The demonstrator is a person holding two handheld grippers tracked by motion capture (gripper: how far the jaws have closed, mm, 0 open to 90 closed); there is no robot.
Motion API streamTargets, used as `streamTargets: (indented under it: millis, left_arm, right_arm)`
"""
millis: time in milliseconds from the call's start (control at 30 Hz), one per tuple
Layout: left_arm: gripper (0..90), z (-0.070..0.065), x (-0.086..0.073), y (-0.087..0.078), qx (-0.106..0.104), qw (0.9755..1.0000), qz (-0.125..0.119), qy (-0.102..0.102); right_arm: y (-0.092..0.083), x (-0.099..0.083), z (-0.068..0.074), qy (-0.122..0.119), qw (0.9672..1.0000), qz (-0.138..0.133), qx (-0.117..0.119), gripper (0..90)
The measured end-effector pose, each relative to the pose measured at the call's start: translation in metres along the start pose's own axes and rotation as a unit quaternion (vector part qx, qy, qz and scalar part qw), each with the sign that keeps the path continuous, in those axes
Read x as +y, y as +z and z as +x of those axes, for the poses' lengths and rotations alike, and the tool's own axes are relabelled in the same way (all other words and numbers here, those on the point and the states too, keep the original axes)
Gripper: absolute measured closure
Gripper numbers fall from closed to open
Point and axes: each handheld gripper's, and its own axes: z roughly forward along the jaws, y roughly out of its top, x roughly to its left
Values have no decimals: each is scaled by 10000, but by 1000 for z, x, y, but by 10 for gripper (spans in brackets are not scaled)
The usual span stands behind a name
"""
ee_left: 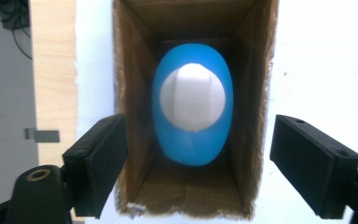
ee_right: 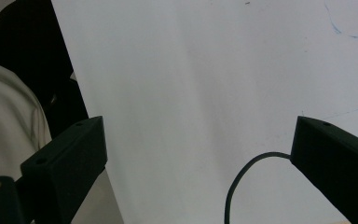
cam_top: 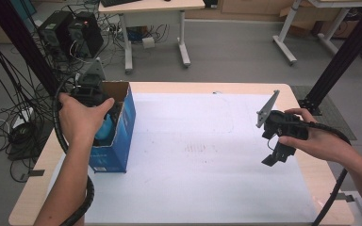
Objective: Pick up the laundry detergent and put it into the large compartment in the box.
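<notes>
An open blue cardboard box stands upright on the table's left side. Down inside it sits a blue bottle with a white cap, seen from straight above between the brown inner walls. My left gripper hangs over the box mouth and points down, open, with its jaws wide apart outside the box walls and nothing touching them. In the high view the left hand covers most of that gripper. At the right, my right gripper is open over the white sheet, with nothing between its jaws.
A white sheet covers most of the wooden table. The right gripper's cable loops over the sheet. Beyond the far edge are a desk, computer towers and floor cables. A black frame post rises at the right.
</notes>
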Motion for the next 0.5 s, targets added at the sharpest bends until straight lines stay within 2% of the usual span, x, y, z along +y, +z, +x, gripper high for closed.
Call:
streamTargets:
  millis: [100, 333, 500]
  left_arm:
    - [145, -1, -3, -13, 24, 10000, -70, 44]
    - [101, -4, -12, -43, -66, 9993, -345, 103]
    - [82, -12, -14, -56, -140, 9986, -473, 215]
  right_arm:
    - [-1, 0, 0, 28, 10000, -7, -6, 37]
    - [-8, -2, 0, 24, 10000, -40, -33, 37]
    - [-14, -4, 2, 28, 9999, -105, -80, 37]
